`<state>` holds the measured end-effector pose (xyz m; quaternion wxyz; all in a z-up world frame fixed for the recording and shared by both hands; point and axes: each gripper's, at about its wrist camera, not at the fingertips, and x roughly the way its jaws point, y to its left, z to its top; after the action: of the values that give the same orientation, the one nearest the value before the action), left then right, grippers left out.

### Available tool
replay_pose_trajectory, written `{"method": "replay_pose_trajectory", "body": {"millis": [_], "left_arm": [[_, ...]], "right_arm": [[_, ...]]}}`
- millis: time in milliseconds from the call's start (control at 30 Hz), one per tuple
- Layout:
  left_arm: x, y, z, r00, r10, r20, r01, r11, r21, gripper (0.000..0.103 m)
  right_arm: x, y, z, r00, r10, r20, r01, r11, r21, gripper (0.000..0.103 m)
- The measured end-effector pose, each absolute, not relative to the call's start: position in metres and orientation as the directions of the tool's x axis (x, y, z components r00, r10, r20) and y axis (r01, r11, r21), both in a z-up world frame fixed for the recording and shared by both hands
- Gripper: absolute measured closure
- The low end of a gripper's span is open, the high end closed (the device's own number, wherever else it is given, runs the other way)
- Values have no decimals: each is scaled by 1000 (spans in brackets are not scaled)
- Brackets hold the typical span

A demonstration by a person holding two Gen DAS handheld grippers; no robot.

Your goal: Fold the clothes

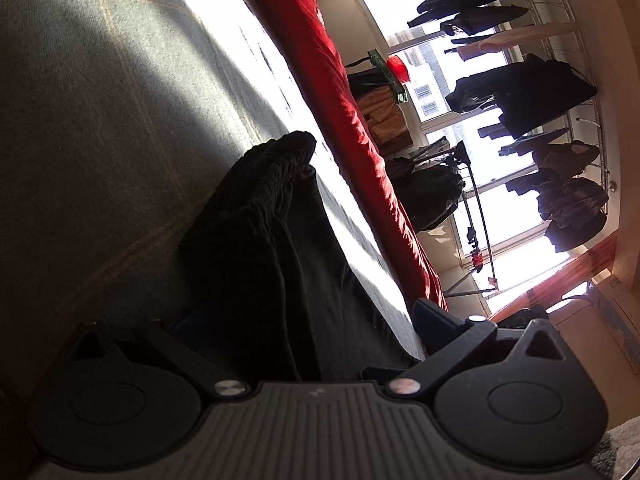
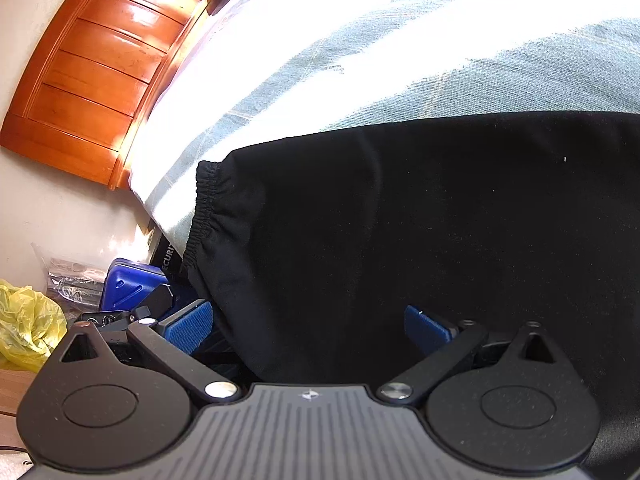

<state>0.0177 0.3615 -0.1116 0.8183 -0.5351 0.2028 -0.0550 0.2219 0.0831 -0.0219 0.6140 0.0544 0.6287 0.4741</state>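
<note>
- Black garment point(image 2: 400, 220) spread on grey-blue checked bedcover point(image 2: 360, 60), elastic cuffed end point(image 2: 204, 216) at bed edge nearest orange wooden headboard point(image 2: 92, 64).
- Right gripper point(image 2: 308, 328): spread wide; blue pads point(image 2: 192, 326) either side of garment's near edge, cloth between them, no pinch visible.
- Right view: long axis runs across frame, cuffed end pointing left, rest running out of frame right.
- Left gripper point(image 1: 304, 332): spread wide, right finger point(image 1: 436, 320) clear in light, left one lost in shadow; dark cloth point(image 1: 276, 248) lying in the gap, not clamped as far as can be seen.
- Left view: garment stretches straight away from gripper along bedcover point(image 1: 100, 120), gathered ribbed end point(image 1: 288, 152) farthest off.
- Red fabric point(image 1: 340, 80) along far bed edge; dark clothes point(image 1: 520, 92) hanging at window.
</note>
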Motion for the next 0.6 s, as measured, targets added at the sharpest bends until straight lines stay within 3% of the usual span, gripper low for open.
{"method": "replay_pose_trajectory", "body": {"millis": [367,600], "left_arm": [[24,367,-117,922,-286,-261,-116,440,-891,2],[28,369,-114,903,-231,-361,-257,382,-888,15]], "right_arm": [[222,83,-28,-230,656,-719,-487,562,668,0],[225,79,-29,-218,663,-716,-472,571,672,0]]}}
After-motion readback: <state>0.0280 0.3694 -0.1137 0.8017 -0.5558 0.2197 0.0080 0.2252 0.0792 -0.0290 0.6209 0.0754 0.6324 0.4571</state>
